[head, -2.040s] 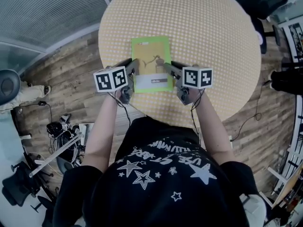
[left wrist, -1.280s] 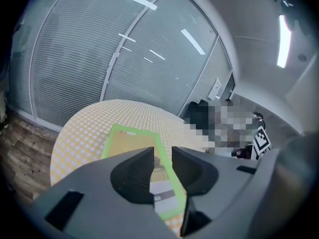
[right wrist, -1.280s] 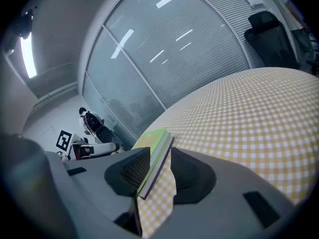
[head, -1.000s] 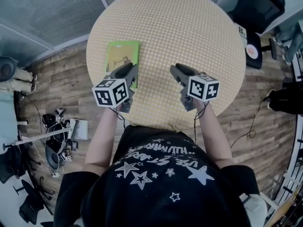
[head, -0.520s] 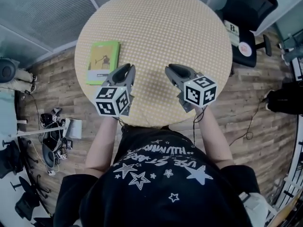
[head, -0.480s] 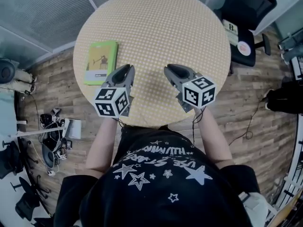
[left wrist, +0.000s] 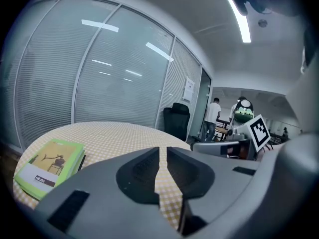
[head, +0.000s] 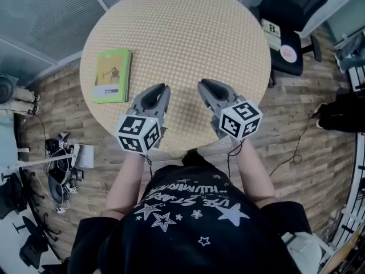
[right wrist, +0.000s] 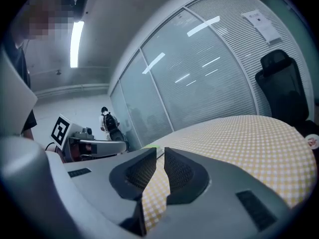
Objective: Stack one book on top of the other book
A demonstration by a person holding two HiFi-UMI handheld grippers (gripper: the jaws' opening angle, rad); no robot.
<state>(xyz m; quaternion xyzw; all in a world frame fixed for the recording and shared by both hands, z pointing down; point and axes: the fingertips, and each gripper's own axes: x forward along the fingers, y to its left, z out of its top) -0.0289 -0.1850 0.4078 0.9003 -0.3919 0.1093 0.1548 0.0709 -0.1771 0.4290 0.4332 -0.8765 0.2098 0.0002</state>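
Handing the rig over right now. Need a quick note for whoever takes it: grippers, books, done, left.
Left gripper: empty, jaws closing, narrow gap, above the table near edge.
Right gripper: same.
Green book: flat at table's left edge, clear of both grippers. Only one cover shows; a second beneath can't be confirmed.
Done: likely stacked.
Left: verify the stack.

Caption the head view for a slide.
Green book at table's left edge; left gripper and right gripper, jaws closing, hold nothing.
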